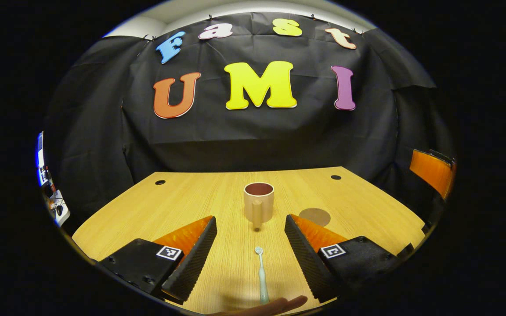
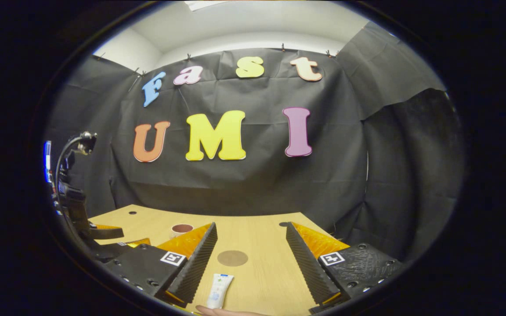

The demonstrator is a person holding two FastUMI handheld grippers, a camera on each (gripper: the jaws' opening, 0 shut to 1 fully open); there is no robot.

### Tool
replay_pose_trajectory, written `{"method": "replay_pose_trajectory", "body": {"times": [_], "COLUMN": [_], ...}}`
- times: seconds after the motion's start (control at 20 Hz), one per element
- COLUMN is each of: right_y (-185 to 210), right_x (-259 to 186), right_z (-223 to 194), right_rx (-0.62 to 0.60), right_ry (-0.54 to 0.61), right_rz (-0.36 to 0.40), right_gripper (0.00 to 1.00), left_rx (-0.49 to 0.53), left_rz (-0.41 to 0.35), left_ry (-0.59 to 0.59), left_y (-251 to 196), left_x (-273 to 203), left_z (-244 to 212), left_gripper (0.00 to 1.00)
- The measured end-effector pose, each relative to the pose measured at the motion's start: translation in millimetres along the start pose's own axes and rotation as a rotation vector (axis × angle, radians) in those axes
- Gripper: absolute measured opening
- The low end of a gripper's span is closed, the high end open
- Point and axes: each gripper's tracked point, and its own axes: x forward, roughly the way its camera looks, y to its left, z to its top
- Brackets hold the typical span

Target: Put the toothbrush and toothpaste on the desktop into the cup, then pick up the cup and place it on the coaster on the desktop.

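Cup [image 1: 258, 202] empty, upright | toothbrush [image 1: 262, 274], toothpaste [image 2: 219, 290] on desktop [image 1: 358, 206] | both grippers' fingers wide

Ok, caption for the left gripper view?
Open left gripper hovers above toothbrush, cup and coaster ahead.

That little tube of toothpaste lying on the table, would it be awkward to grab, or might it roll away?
The toothpaste lies flat on the desktop, and it looks flattish, so it probably won't roll. It looks small and likely light. A soft tube may dent when squeezed, and its smooth skin could slip. The right gripper is open above it.
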Motion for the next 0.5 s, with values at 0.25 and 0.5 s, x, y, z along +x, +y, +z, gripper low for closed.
{"method": "replay_pose_trajectory", "body": {"times": [0.25, 0.5], "right_y": [-8.7, -5.9], "right_x": [10.4, 24.4], "right_z": [-27.3, -71.9], "right_rx": [0.0, -0.013], "right_ry": [0.056, 0.171], "right_rz": [0.002, 0.028], "right_gripper": [0.95, 0.96], "left_rx": [-0.047, -0.027], "left_rz": [-0.047, -0.06], "left_ry": [0.189, 0.359], "left_y": [-13.2, -25.2], "left_x": [17.3, 24.7], "left_z": [-49.5, -100.6], "left_gripper": [0.99, 0.97]}}
